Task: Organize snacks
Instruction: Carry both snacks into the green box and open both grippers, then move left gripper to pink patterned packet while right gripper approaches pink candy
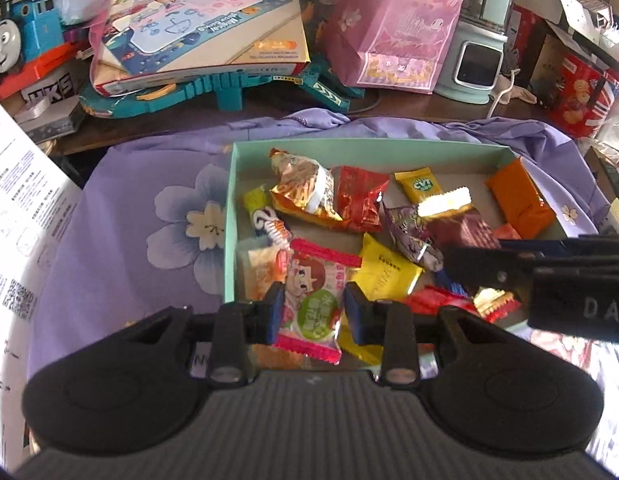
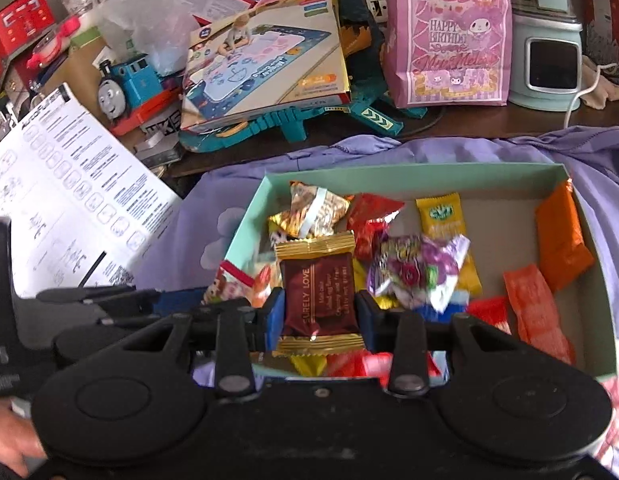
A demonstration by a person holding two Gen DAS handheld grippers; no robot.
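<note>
A mint-green box (image 1: pixel 365 148) (image 2: pixel 409 172) holds several wrapped snacks on a purple flowered cloth. My left gripper (image 1: pixel 311 308) is shut on a pink candy packet with a cartoon face (image 1: pixel 315 300), over the box's near left corner. My right gripper (image 2: pixel 319 312) is shut on a maroon and gold "Surely Love" packet (image 2: pixel 319 294), held above the box's near edge. The right gripper's body shows in the left wrist view (image 1: pixel 549 276). In the box lie an orange packet (image 2: pixel 563 236), a purple packet (image 2: pixel 417 274) and a yellow packet (image 1: pixel 385 272).
Behind the box stand a toy play-mat box (image 2: pixel 265 68), a blue toy train (image 2: pixel 127 84), a pink paper gift bag (image 2: pixel 453 32) and a pale green appliance (image 2: pixel 547 64). A printed instruction sheet (image 2: pixel 69 196) leans at the left. The cloth (image 1: pixel 149 208) spreads left of the box.
</note>
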